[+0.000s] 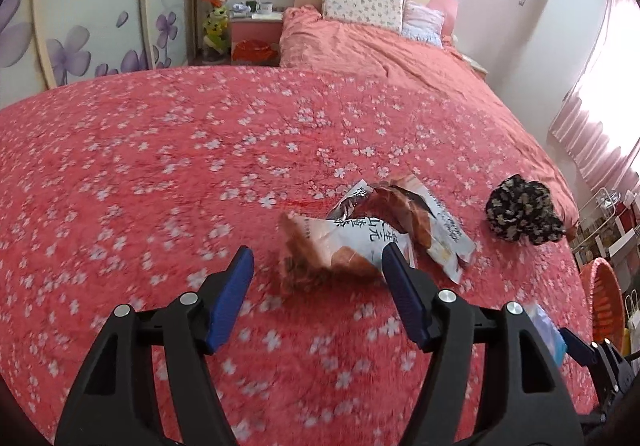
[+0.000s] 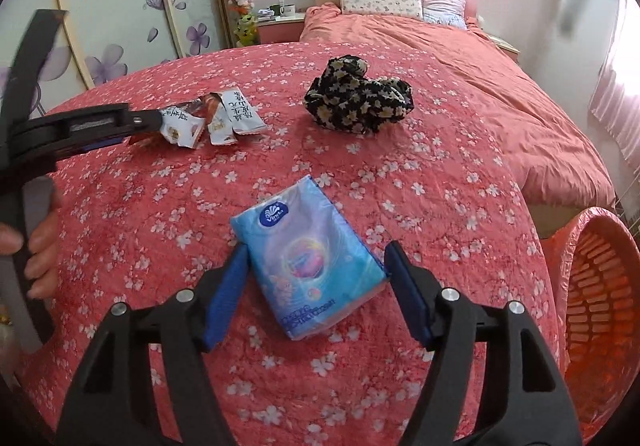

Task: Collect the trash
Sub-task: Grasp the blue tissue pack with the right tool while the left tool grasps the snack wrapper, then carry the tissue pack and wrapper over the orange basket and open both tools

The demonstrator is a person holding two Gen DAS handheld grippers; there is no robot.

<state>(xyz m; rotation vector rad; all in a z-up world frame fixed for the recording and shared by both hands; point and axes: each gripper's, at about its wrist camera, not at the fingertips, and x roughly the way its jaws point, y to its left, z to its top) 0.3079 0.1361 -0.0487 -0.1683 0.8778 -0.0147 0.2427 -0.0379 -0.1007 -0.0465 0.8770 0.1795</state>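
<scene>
My right gripper (image 2: 314,258) grips the tissue pack (image 2: 310,258); only the left view shows my left gripper (image 1: 318,260) open around the wrapper (image 1: 344,246) at twelve o'clock.

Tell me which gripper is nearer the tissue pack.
Right. The right gripper has the tissue pack between its fingers, on the bedspread. The left gripper is off to the side, at the snack wrappers.

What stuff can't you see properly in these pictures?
- Crumpled snack wrappers, left wrist view: blurred, print unreadable.
- Orange slatted plastic basket, right wrist view: cut off by the edge, contents hidden.
- Blue tissue pack, left wrist view: mostly behind the left gripper.
</scene>
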